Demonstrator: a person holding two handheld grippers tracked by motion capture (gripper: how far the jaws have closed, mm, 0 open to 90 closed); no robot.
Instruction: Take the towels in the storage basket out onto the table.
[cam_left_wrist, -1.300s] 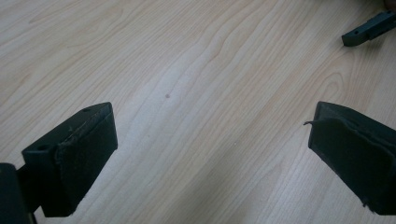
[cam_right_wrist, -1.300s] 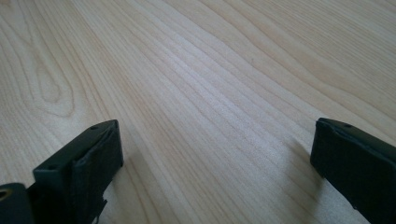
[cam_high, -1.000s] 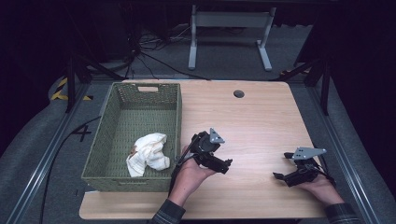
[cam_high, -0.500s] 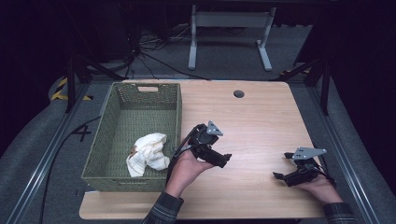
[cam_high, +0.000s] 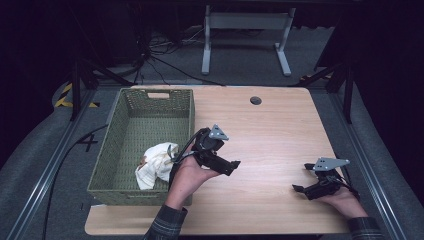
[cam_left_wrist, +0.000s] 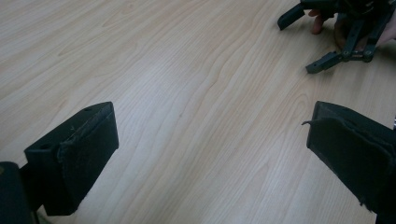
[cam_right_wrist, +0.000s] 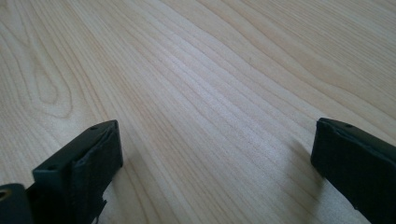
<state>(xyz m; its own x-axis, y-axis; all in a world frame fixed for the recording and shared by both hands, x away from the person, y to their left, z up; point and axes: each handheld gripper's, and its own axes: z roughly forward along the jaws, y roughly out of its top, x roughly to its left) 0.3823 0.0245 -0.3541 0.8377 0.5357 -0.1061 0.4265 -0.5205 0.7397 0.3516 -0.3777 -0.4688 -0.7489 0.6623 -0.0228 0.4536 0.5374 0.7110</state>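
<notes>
The big wooden bench (cam_high: 280, 130) holds a green basket (cam_high: 116, 150) at its 9 o'clock side. A white cloth (cam_high: 156, 164) lies inside. The left hand-held gripper (cam_high: 227, 166) is nearer, with the cloth at its 9 o'clock. The right hand-held gripper (cam_high: 302, 186) is far off. Both have jaws wide apart, holding nothing.

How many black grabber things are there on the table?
2. The left gripper is held above the table's middle, beside the green basket. The right gripper sits low near the right front edge. Both are open and empty.
</notes>
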